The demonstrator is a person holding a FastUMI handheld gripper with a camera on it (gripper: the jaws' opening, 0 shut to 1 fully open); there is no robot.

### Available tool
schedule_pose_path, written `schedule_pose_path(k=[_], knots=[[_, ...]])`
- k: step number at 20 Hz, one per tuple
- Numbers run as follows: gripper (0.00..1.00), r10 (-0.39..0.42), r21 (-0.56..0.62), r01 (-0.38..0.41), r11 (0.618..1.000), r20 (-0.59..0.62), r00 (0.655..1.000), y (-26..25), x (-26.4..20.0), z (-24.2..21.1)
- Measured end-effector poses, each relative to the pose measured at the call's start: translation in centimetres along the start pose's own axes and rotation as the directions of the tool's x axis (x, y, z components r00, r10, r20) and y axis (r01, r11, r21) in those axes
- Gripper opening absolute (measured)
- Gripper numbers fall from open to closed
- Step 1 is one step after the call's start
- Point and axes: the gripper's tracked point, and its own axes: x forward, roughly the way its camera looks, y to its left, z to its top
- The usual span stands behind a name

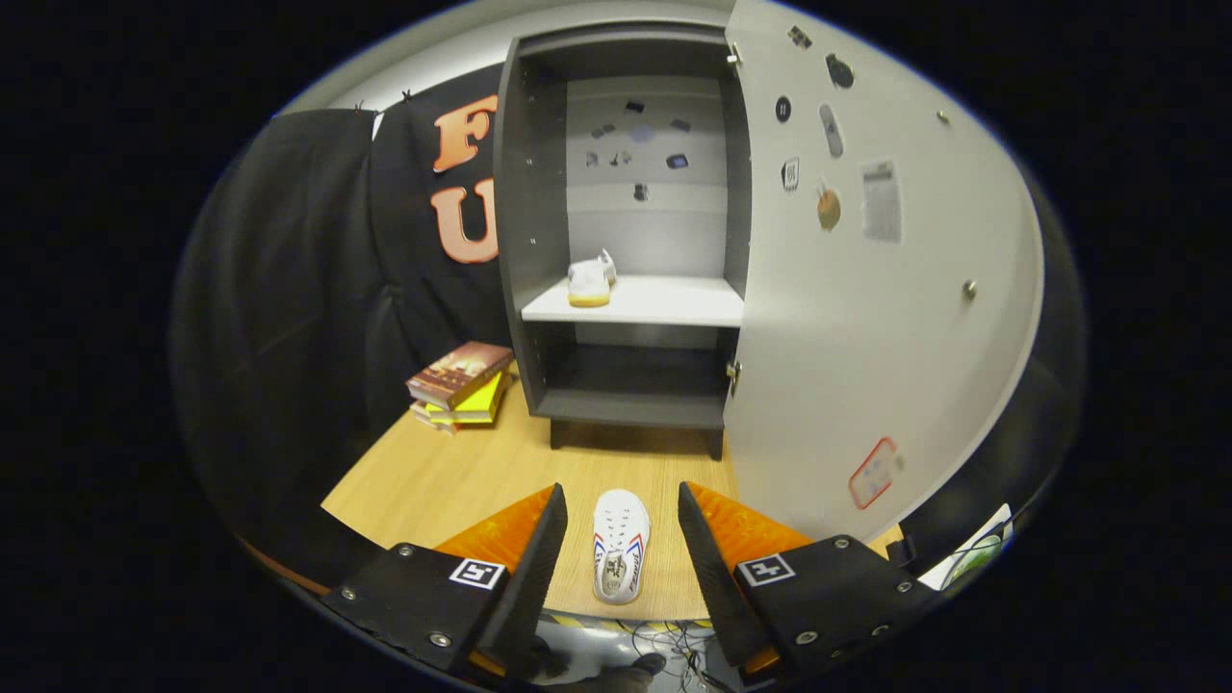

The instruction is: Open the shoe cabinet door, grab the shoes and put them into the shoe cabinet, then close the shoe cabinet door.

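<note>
A: Shoe (619, 545) at the lower middle of the frame, lying on the wooden table (452, 476), toe pointing to the cabinet (527, 221).

B: And the gripper (621, 515)?

A: Its fingers stand wide apart, one on each side of the shoe, touching nothing.

B: The cabinet?

A: Upper middle, beyond the fingers. Its door (866, 318) is swung open to the right. A second shoe (590, 280) sits on the left part of the pale shelf (664, 303) inside.

B: Anything else?

A: A stack of books (460, 385) just left of the cabinet's foot.
</note>
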Motion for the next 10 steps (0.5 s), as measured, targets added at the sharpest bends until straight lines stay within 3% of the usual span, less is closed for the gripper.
schedule_pose_path(k=[5,10], knots=[[0.73,-0.033,-0.028,0.028,0.999,-0.213,0.977,0.0,7.1,-9.8],[0.69,-0.066,-0.048,0.054,0.997,-0.317,0.946,-0.7,11.5,-15.0]])
